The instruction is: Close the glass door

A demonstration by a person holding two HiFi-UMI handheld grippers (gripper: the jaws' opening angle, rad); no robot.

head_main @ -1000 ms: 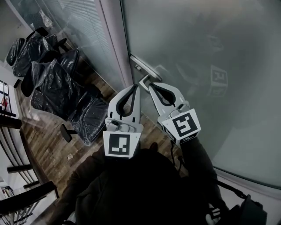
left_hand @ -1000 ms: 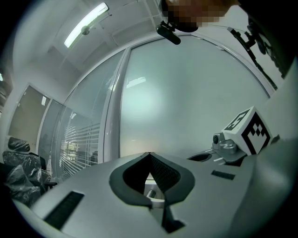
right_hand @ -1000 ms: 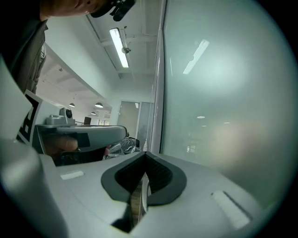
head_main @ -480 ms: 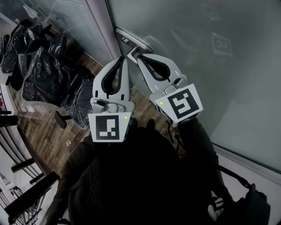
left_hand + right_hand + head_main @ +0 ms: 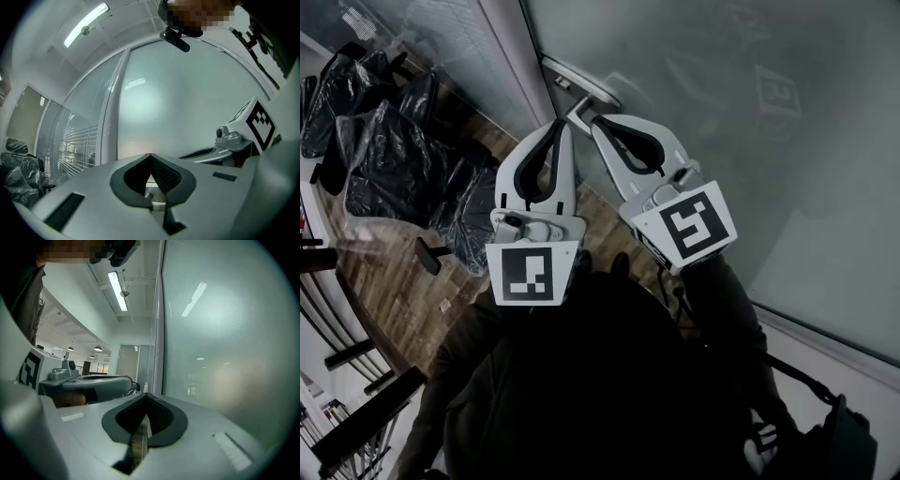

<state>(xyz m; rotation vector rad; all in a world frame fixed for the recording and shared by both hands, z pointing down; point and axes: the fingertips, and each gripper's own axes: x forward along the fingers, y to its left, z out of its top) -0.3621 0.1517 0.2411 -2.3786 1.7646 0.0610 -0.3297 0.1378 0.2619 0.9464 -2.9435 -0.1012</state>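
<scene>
Up against the frosted glass door [image 5: 741, 141], right by its metal handle [image 5: 581, 87], I see my right gripper [image 5: 593, 122] clenched tip to tip on nothing, with my left gripper [image 5: 560, 126] just beside it, likewise pinched closed and empty.

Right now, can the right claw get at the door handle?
Likely yes. The right claw, jaws shut, has its tips right by the door handle with nothing between; the left claw sits beside it, not across.
</scene>
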